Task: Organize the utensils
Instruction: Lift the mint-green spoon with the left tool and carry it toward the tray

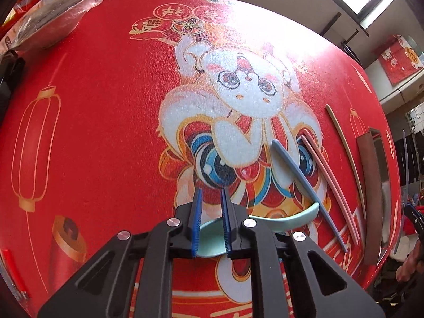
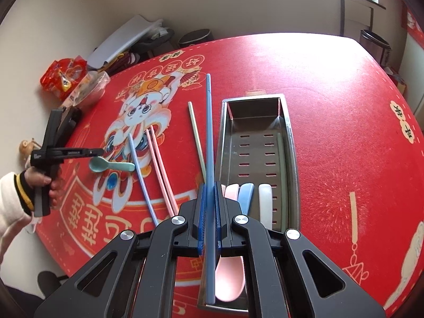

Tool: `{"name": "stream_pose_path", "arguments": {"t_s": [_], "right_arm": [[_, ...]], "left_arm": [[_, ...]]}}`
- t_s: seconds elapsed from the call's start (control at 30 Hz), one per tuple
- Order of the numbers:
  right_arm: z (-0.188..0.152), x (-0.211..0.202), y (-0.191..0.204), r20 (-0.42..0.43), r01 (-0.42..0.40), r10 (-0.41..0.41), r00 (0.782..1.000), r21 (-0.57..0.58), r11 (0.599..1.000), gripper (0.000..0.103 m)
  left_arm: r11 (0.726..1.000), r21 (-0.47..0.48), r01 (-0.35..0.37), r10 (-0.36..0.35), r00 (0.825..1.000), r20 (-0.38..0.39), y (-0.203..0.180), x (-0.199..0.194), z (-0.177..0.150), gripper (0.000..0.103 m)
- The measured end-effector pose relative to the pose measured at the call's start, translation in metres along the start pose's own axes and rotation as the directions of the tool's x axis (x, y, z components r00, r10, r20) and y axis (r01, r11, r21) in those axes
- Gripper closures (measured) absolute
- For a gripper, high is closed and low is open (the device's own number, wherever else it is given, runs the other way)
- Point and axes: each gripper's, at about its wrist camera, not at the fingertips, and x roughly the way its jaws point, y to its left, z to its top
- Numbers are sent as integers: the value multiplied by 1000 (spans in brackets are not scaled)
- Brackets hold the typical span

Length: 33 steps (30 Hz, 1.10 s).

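Right wrist view: a blue chopstick (image 2: pixel 209 143) is clamped between the jaws of the right gripper (image 2: pixel 210 222), held above the near end of a metal tray (image 2: pixel 291 143) in which pink, blue and white spoons (image 2: pixel 265 198) are lying. On the red surface (image 1: pixel 92 106), a teal spoon (image 1: pixel 299 218) is seen just beneath the left gripper (image 1: pixel 212 222), whose jaws are parted narrowly around nothing, with another blue chopstick (image 1: pixel 304 188) and pink chopsticks (image 1: pixel 331 182) lying beside it.

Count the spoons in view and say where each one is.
4. A teal spoon lies on the table under the left tool; pink, blue and white spoons lie in the tray. Others may be hidden.
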Motion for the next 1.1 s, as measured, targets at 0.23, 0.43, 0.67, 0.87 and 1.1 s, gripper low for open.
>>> {"name": "stream_pose_path", "arguments": {"t_s": [0.23, 0.43, 0.67, 0.87, 1.1], "right_arm": [[4, 0, 5, 3, -25, 25, 1000, -17, 1000, 97], [5, -2, 1, 12, -38, 38, 999, -9, 999, 97], [5, -3, -6, 20, -48, 48, 999, 13, 999, 97], [5, -3, -5, 19, -57, 57, 998, 3, 998, 97], [5, -5, -5, 19, -58, 58, 998, -2, 998, 97]], "left_arm": [[1000, 15, -7, 8, 999, -42, -3, -5, -31, 89], [999, 30, 22, -20, 996, -87, -12, -13, -60, 89], [997, 63, 55, -46, 990, -136, -33, -13, -83, 89], [993, 84, 85, -75, 990, -122, -47, -15, -87, 89], [981, 145, 130, -117, 988, -98, -71, -20, -77, 77]]}}
